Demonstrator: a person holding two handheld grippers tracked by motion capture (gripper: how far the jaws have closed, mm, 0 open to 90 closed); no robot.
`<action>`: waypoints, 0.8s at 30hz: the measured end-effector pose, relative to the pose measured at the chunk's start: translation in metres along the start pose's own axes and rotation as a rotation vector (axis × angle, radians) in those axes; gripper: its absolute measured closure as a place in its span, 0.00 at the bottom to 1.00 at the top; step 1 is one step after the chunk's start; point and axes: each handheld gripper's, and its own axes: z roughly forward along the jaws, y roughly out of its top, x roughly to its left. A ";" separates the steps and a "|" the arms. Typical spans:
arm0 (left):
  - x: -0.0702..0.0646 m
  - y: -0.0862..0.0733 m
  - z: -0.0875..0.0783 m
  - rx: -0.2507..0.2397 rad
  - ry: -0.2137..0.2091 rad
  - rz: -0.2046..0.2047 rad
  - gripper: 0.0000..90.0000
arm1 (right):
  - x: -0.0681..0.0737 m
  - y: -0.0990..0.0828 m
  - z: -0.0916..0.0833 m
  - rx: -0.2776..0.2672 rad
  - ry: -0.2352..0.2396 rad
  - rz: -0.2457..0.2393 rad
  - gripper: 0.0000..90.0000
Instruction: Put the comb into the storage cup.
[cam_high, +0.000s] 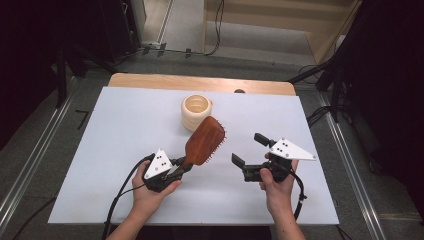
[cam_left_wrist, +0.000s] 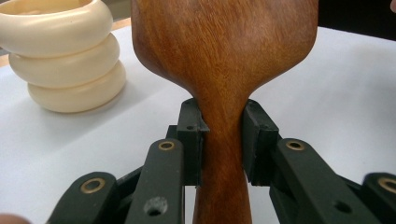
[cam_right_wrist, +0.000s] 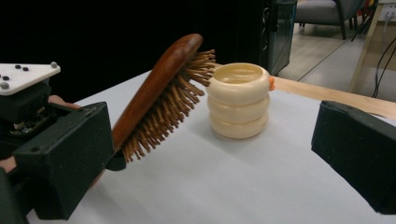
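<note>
A wooden paddle hairbrush (cam_high: 205, 140) is held tilted above the white table sheet (cam_high: 115, 135), head pointing away from me and bristles facing right. My left gripper (cam_high: 184, 165) is shut on its narrow handle; in the left gripper view the two pads (cam_left_wrist: 191, 140) press the handle neck of the brush (cam_left_wrist: 224, 56) from both sides. A cream ribbed cup (cam_high: 196, 111) stands upright just beyond the brush head, apart from it. My right gripper (cam_high: 249, 149) is open and holds nothing, to the right of the brush. From the right gripper view the bristles (cam_right_wrist: 173, 105) point toward the cup (cam_right_wrist: 238, 100).
The wooden table edge (cam_high: 200, 82) shows beyond the sheet at the back. Metal rails (cam_high: 30, 160) and cables (cam_high: 320, 115) run on the floor beside the table. Bare sheet lies to the left and along the front.
</note>
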 end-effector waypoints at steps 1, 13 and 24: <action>-0.001 0.000 0.000 -0.003 0.000 0.000 0.80 | 0.002 0.001 0.003 0.001 0.002 0.000 0.00; -0.004 0.003 -0.003 -0.046 0.012 0.001 0.80 | 0.030 0.004 0.036 0.027 0.058 0.069 0.00; -0.008 0.004 -0.004 -0.070 0.015 0.015 0.80 | 0.042 0.005 0.059 0.036 0.074 0.166 0.06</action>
